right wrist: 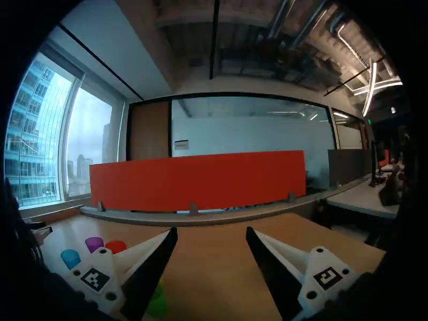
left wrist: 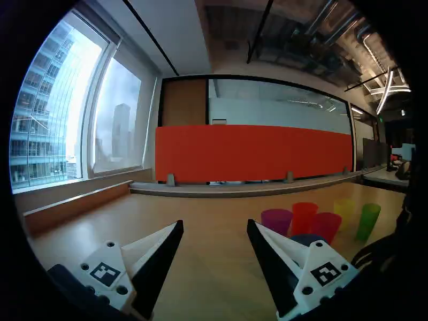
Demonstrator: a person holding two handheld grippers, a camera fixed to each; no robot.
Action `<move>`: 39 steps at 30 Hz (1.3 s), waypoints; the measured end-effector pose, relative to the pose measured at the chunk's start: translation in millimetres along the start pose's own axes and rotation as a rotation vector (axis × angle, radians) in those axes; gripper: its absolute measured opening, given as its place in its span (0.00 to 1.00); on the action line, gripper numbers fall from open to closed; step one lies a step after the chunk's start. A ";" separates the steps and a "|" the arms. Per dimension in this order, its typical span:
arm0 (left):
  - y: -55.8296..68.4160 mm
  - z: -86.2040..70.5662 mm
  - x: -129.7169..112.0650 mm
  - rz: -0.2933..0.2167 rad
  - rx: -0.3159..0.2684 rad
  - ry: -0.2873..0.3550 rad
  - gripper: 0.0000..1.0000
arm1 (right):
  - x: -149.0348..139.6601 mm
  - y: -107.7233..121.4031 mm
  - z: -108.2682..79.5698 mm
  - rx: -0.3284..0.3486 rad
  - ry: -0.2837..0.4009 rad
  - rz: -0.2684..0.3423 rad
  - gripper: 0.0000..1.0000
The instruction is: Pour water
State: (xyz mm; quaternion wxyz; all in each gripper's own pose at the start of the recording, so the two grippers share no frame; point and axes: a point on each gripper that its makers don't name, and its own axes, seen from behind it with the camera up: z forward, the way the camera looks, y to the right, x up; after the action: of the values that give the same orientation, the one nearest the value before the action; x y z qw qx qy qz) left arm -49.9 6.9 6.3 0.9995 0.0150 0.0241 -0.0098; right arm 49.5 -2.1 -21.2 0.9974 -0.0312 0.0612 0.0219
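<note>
Wood tabletop: pale and smooth with a faint grain. It carries every cup and runs back to a grey ledge.
Cup material and shape: smooth plastic tumblers, slightly translucent, tapering toward the base, all upright with open mouths up.
Cup cluster, left gripper view: purple cup, orange cup, pink-red cup, yellow cup and green cup stand close together. The blue cup shows as a dark rim just behind the right-hand finger.
Left gripper: white plastic fingers with black wedge-shaped inner faces and square printed markers. The jaws are spread wide, with bare table in the gap.
Cups against the left jaws: the whole cluster lies ahead and to the right of the gap, outside it. Whether the blue cup touches the finger I cannot tell.
Right gripper: same white-and-black build. The jaws are spread wide, with bare wood between them.
Cups against the right jaws: the blue cup, the purple cup and a red cup sit left of the left-hand finger, outside the gap. The green cup peeks out low beside that finger's black face, partly hidden.
Partition: flat matt orange-red panel on small grey feet at the table's far edge.
Windows: tall glass panes in pale frames.
</note>
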 end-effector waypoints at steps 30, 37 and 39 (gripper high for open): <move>0.6 -0.6 -0.1 0.004 -0.004 -0.001 0.88 | -4.2 13.7 -5.2 -0.002 0.015 -0.032 0.99; 0.2 -1.1 0.2 0.005 -0.004 -0.001 0.88 | -7.2 10.4 0.0 0.003 0.037 -0.063 0.99; 0.2 -1.3 0.4 0.005 -0.004 -0.001 0.88 | -10.8 9.7 2.2 0.000 0.040 -0.067 0.99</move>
State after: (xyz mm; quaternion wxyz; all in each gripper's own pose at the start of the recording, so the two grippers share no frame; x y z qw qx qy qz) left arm -49.6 7.1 5.0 0.9996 0.0132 0.0236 -0.0074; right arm 38.7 7.3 -18.2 0.9962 -0.0335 0.0799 -0.0121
